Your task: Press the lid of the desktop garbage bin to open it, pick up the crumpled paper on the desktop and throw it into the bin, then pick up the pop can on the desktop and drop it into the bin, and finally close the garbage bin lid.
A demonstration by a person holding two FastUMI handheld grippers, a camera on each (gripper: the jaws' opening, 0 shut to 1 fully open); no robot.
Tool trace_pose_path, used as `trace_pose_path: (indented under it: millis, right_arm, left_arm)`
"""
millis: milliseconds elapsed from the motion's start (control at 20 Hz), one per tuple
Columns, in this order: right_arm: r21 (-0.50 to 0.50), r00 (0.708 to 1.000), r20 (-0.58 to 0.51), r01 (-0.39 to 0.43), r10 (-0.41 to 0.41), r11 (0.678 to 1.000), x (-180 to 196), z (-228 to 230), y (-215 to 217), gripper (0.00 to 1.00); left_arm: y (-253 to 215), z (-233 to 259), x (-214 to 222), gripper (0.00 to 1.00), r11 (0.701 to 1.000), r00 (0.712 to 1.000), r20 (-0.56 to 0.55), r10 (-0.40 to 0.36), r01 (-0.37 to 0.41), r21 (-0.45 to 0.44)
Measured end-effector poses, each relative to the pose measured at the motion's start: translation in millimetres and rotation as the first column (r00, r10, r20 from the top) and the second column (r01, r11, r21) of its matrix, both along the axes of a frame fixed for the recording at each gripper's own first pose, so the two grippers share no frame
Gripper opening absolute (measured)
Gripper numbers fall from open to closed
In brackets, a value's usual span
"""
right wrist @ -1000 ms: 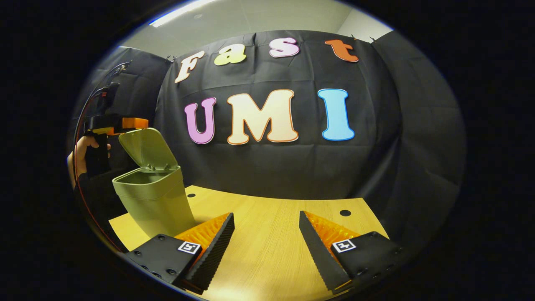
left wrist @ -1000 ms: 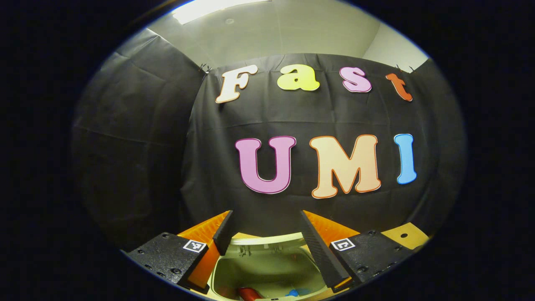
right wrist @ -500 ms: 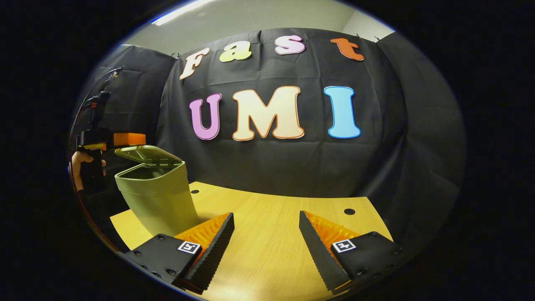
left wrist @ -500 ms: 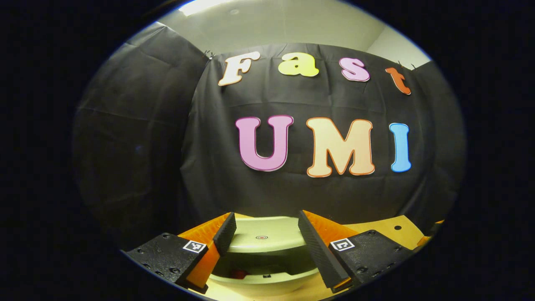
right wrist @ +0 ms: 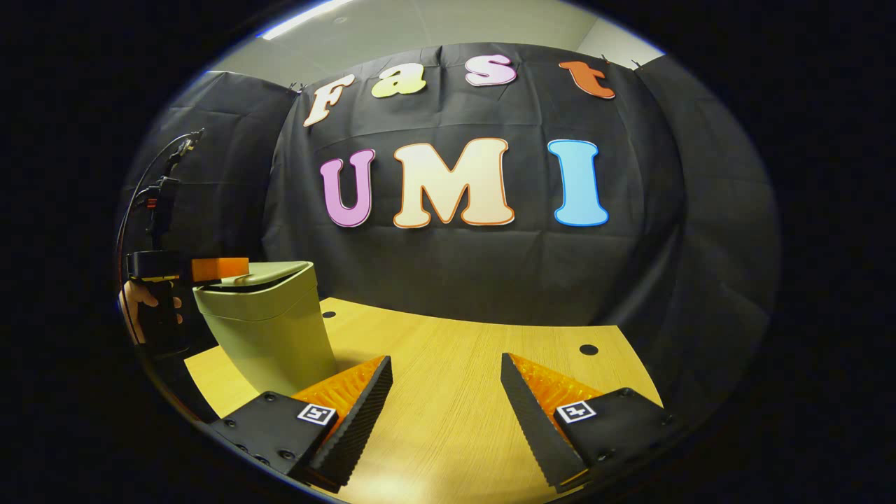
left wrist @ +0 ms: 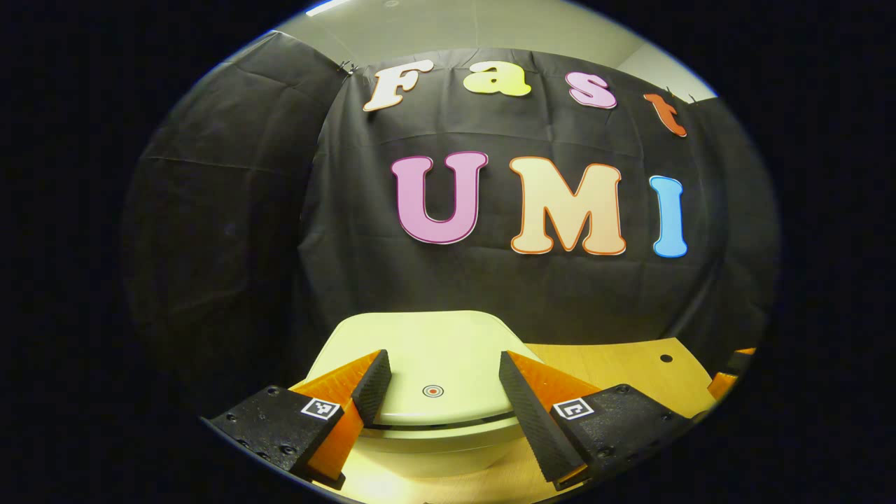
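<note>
Wood-grain desktop [right wrist: 448,413] lies under the right gripper [right wrist: 446,392], whose fingers stand wide apart with nothing between them, hovering over bare board. Near its left finger stands the pale green garbage bin [right wrist: 269,336], on the table's left part, narrowing toward its base. Bin lid [right wrist: 262,274] is almost down, a thin dark gap visible under its front edge in the right gripper view. Left gripper [right wrist: 213,269] sits at the lid's left edge, level with the lid top, held by a hand [right wrist: 143,308] with cables rising above it. In the left gripper view, left gripper [left wrist: 441,381] is spread open, empty, its fingers straddling the lid [left wrist: 434,350] from above; whether they touch the lid cannot be told. Lid carries a small red-ringed dot [left wrist: 433,390] between the fingers, and a narrow slit shows between lid and bin rim [left wrist: 437,437]. Beyond the bin, the table [left wrist: 616,364] runs to the black cloth wall [left wrist: 490,294]. Crumpled paper and can cannot be seen with the lid this low.
</note>
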State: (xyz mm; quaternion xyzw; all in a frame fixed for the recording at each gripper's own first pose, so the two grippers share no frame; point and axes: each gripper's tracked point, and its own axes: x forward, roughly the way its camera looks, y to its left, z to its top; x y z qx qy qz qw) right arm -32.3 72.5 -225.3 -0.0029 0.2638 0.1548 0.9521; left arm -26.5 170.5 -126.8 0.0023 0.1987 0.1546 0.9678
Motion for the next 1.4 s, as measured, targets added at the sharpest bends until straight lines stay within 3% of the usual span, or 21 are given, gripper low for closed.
trace_pose_path:
  millis: [350,500,800,1000,1400]
  right_arm:
    - [0.015,1.0,-0.014,-0.004,0.004,1.0,0.5,-7.2,10.3,0.98]
    - [0.026,1.0,-0.019,-0.016,0.016,1.0,-1.9,-9.2,16.9,0.98]
    - [0.045,0.997,0.074,0.019,-0.022,0.999,17.0,32.6,5.4,0.98]
    - [0.046,0.983,0.157,0.087,-0.093,0.995,29.9,69.4,-19.4,0.98]
    - [0.039,0.942,0.274,0.192,-0.195,0.981,39.2,119.3,-59.0,0.98]
  left_arm:
    - [-1.7,-7.5,-3.4,0.95,0.997,0.999,0.002,-0.041,0.041,0.071]
    - [-4.0,-11.5,-5.1,0.95,0.999,0.998,0.039,-0.049,0.049,-0.011]
    - [-12.9,4.3,-4.8,0.94,0.996,0.989,0.121,-0.081,0.077,0.038]
    - [-58.8,40.5,10.9,0.93,0.986,0.956,0.24,-0.166,0.156,0.061]
    - [-141.2,58.3,26.3,0.93,0.947,0.898,0.308,-0.314,0.321,0.03]
